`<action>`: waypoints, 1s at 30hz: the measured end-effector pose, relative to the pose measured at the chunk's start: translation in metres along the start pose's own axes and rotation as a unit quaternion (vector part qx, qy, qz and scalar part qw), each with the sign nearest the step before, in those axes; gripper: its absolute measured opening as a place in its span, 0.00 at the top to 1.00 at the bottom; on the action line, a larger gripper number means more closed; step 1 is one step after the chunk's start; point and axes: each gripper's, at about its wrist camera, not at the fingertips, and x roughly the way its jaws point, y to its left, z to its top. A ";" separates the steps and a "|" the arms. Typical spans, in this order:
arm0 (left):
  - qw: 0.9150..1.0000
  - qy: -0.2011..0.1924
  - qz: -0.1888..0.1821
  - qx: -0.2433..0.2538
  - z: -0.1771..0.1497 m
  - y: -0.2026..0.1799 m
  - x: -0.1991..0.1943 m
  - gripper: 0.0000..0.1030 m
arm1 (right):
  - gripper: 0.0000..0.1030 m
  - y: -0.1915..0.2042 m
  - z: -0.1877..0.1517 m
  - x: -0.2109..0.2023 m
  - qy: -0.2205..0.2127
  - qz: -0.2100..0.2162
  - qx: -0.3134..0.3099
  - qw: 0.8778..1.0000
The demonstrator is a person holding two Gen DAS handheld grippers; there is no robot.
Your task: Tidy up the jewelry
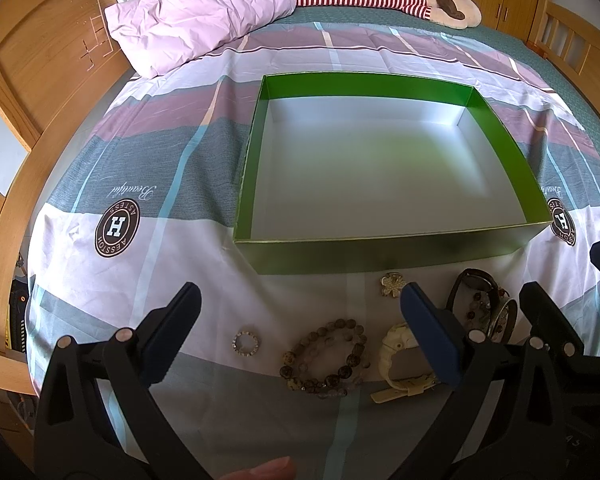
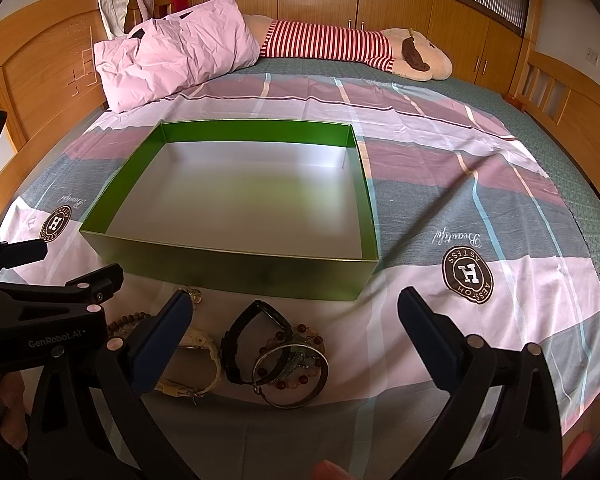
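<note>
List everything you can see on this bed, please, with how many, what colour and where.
box: one, green, white inside, empty, mid-bed
flower brooch: one, silvery, before the box
ring: one, silver, leftmost
beaded bracelet: one, brown-grey, beside the ring
watch: one, cream, right of the beads
black watch: one, black, right of the cream one
bangle: one, metal, over a red-bead string
pillow: one, pink, headboard end
plush toy: one, red-striped, far edge
left gripper: open
right gripper: open

Black plastic grippers, blue-padded jaws, silver rivets at pivots; white "GenRobot.AI" lettering on left gripper.
</note>
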 end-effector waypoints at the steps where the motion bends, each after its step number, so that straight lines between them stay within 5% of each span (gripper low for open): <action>1: 1.000 0.000 0.000 0.000 0.001 0.000 0.000 0.02 | 0.01 0.000 0.000 0.000 0.000 0.000 0.000 1.000; 23: 1.000 0.008 0.006 0.000 0.002 0.010 0.003 0.02 | 0.01 -0.023 0.010 -0.008 -0.027 -0.024 0.030 0.999; 30: 0.997 0.042 0.011 -0.061 0.006 0.050 0.017 0.02 | 0.03 -0.062 0.009 0.029 0.068 -0.017 0.078 0.994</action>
